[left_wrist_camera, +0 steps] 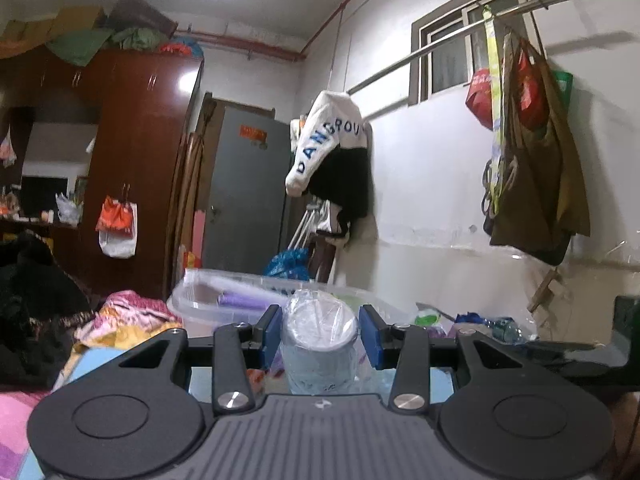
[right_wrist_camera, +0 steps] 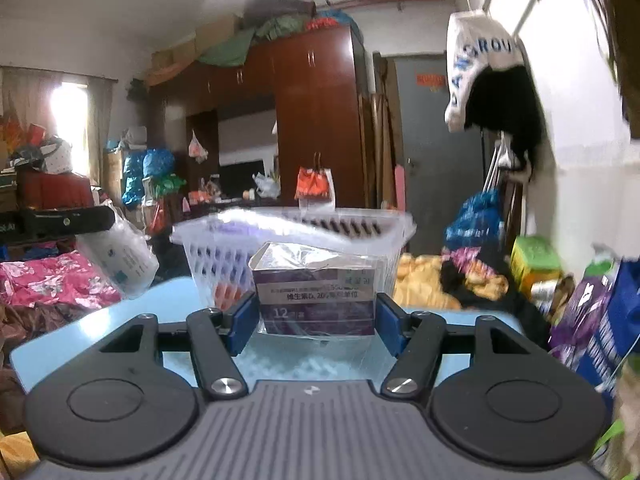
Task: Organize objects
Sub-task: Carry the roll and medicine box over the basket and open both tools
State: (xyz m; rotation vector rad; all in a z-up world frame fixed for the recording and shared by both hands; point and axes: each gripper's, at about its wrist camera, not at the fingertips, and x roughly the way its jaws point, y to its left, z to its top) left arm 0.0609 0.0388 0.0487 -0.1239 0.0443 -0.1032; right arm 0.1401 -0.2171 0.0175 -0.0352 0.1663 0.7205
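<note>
Holding a plastic-wrapped cylindrical container (left_wrist_camera: 319, 344) between its blue pads, the left hand-held gripper (left_wrist_camera: 319, 338) sits at the bottom centre of the left wrist view, jaws narrow and pressed to the wrap on both sides. The container's lower end is cut off behind the gripper body, and its label is too blurred to read. Behind it, the clear plastic basket (left_wrist_camera: 224, 300) shows only its rim and part of a wall, with a purple item inside that is hard to identify. To the right, hanging bags and a white garment (left_wrist_camera: 324, 140) line the wall.

The right wrist view shows the same basket (right_wrist_camera: 292, 240) more fully, slotted walls included, standing on the light blue table (right_wrist_camera: 168, 300) at mid-frame. At far left of that view the other gripper appears as a dark bar carrying the wrapped container (right_wrist_camera: 120, 260), its grip itself hidden. At bottom centre, the right hand-held gripper (right_wrist_camera: 316, 320) clamps a purple box in clear film (right_wrist_camera: 316, 292), jaws at a medium spread; the box's underside is hidden. Clutter at far right is motion-blurred.
</note>
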